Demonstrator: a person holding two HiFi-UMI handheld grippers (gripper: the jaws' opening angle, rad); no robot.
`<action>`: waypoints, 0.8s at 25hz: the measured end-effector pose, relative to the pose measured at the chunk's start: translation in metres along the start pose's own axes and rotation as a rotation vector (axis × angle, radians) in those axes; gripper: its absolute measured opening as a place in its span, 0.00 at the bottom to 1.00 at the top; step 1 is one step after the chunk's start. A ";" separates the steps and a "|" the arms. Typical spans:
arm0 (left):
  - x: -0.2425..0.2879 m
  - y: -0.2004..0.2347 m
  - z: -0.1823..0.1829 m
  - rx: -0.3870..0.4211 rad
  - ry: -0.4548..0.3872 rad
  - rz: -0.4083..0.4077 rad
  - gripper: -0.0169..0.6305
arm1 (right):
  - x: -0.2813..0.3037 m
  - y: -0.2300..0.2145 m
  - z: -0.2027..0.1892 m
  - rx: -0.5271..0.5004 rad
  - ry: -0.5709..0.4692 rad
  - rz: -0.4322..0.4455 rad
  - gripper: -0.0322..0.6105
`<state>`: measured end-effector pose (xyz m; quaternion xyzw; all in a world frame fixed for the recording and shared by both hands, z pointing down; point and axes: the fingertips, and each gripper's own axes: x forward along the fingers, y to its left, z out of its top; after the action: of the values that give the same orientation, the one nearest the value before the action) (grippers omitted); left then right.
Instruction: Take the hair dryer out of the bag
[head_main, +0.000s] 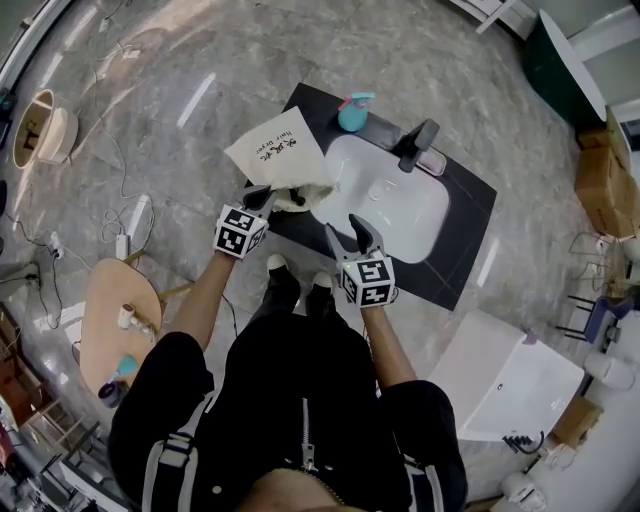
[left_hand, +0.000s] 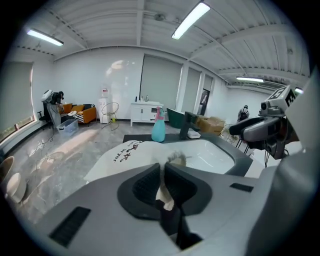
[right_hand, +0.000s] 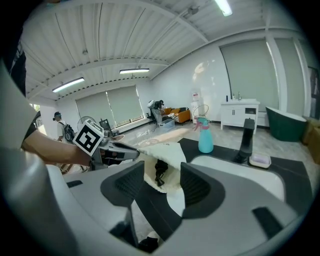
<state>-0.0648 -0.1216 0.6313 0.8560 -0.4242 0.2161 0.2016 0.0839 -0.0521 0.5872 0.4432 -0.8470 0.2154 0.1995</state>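
A white cloth bag (head_main: 276, 150) with black print lies on the left end of the black counter (head_main: 465, 215), its mouth towards me. My left gripper (head_main: 262, 198) is shut on the mouth's cream edge and holds it lifted; the fabric (left_hand: 165, 192) shows pinched between its jaws. In the right gripper view the bag (right_hand: 167, 152) gapes, and a black part of the hair dryer (right_hand: 159, 171) shows inside. My right gripper (head_main: 355, 232) stands open just short of that opening, nothing between its fingers. The left gripper (right_hand: 112, 152) shows there too, at the bag's left.
A white sink (head_main: 400, 205) is set in the counter, with a black tap (head_main: 416, 146), a teal spray bottle (head_main: 353, 112) and a soap dish (head_main: 433, 161) behind it. A round wooden table (head_main: 118, 322) stands at my left, a white basin (head_main: 505, 385) on the floor at my right.
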 end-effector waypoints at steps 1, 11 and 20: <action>0.000 0.000 0.000 0.001 0.001 0.001 0.09 | 0.002 0.001 0.000 0.004 0.004 0.007 0.40; 0.000 0.004 -0.007 -0.024 0.010 -0.011 0.09 | 0.043 0.013 -0.014 0.035 0.066 0.077 0.40; -0.007 0.017 -0.019 -0.035 0.022 -0.019 0.09 | 0.090 0.031 -0.040 0.056 0.178 0.157 0.40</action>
<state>-0.0861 -0.1161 0.6461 0.8540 -0.4174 0.2161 0.2231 0.0166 -0.0745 0.6627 0.3601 -0.8516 0.2923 0.2442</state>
